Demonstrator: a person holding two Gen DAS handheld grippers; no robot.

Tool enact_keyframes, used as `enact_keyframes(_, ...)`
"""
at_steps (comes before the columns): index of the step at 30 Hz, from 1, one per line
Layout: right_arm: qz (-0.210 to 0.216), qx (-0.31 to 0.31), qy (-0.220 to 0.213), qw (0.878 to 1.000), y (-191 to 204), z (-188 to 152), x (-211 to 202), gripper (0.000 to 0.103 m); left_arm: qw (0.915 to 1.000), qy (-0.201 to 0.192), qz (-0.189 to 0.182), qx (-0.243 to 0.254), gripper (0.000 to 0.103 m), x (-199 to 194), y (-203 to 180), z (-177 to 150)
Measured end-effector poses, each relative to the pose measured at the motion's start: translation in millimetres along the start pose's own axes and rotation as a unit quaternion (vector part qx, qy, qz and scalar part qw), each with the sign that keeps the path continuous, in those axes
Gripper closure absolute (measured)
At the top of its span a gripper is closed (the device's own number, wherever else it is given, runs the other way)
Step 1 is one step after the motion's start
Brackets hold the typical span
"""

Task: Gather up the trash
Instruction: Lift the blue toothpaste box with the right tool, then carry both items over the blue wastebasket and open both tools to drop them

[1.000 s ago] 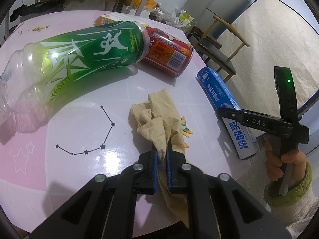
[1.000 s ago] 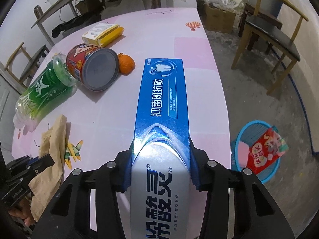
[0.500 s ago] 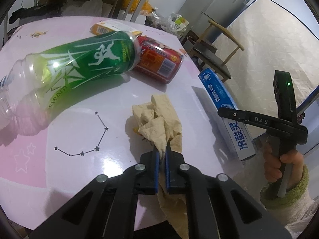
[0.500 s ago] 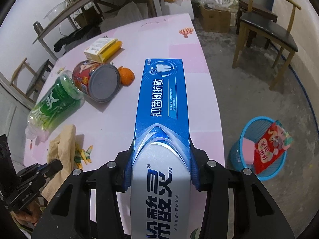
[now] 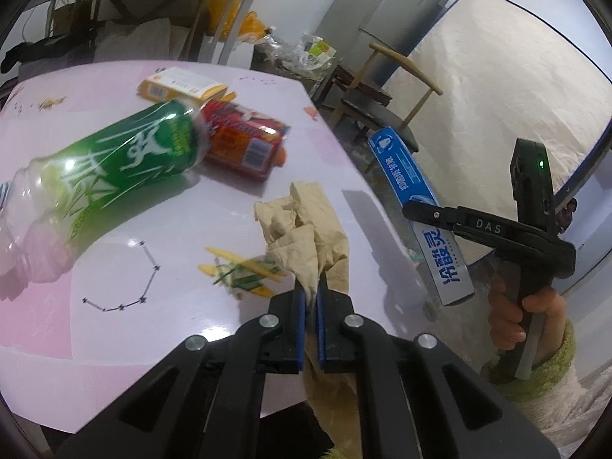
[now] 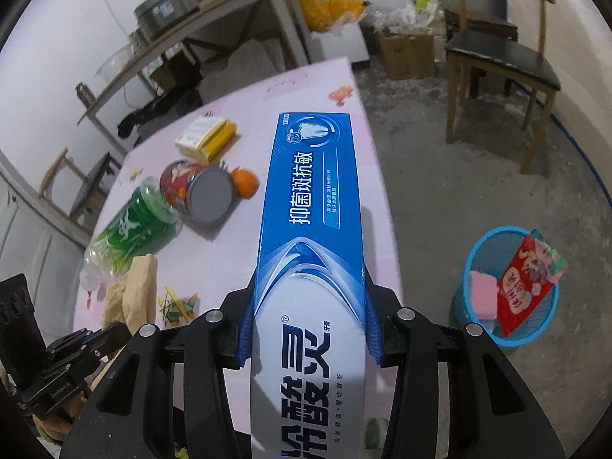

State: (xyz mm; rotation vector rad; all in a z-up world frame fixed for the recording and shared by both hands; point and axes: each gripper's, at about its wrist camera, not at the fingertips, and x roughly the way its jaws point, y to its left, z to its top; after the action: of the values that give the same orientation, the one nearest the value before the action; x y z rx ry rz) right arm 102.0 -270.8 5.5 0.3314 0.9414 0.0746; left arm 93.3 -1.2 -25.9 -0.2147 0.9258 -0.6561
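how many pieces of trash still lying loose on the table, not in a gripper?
4, maybe more hidden: green plastic bottle on its side, red tin can butted against its base, small orange fruit behind the can, yellow-white carton farther back.

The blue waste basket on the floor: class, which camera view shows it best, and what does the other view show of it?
The right wrist view. There the blue waste basket stands on the floor right of the table, its open top showing a red packet and something pink inside. The left wrist view does not show it at all.
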Motion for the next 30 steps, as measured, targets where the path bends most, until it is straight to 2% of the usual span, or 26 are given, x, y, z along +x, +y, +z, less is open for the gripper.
enact_keyframes(6,-0.040,0.055,-0.057,0.996,-49,-7,-49,0.060,0.9986,-0.003,-0.034,0.040,0.099,7,-34,22)
enact_keyframes(12,-0.100,0.138,-0.099,0.980,-122,-33,-92,0.060,0.9912,0.017,-0.090,0.095,0.099,38,-93,62)
enact_keyframes(15,-0.106,0.184,-0.097,0.972,-155,-56,-96,0.060,0.9853,0.050,-0.121,0.110,0.099,69,-125,80)
enact_keyframes(19,-0.082,0.249,-0.071,0.962,-199,-82,-77,0.060,0.9739,0.134,-0.155,0.098,0.099,139,-168,95)
enact_keyframes(21,-0.069,0.274,-0.060,0.957,-218,-88,-64,0.060,0.9698,0.171,-0.142,0.101,0.099,180,-187,98)
enact_keyframes(25,-0.043,0.322,-0.036,0.945,-261,-90,-31,0.060,0.9622,0.221,-0.110,0.115,0.099,248,-223,97)
enact_keyframes(28,-0.029,0.347,-0.032,0.937,-293,-76,-8,0.059,0.9583,0.236,-0.101,0.124,0.097,289,-248,103)
enact_keyframes(29,-0.027,0.358,-0.033,0.933,-306,-71,1,0.056,0.9573,0.244,-0.097,0.122,0.095,306,-256,105)
enact_keyframes(30,-0.021,0.365,-0.033,0.930,-321,-65,14,0.055,0.9557,0.252,-0.090,0.122,0.084,324,-261,105)
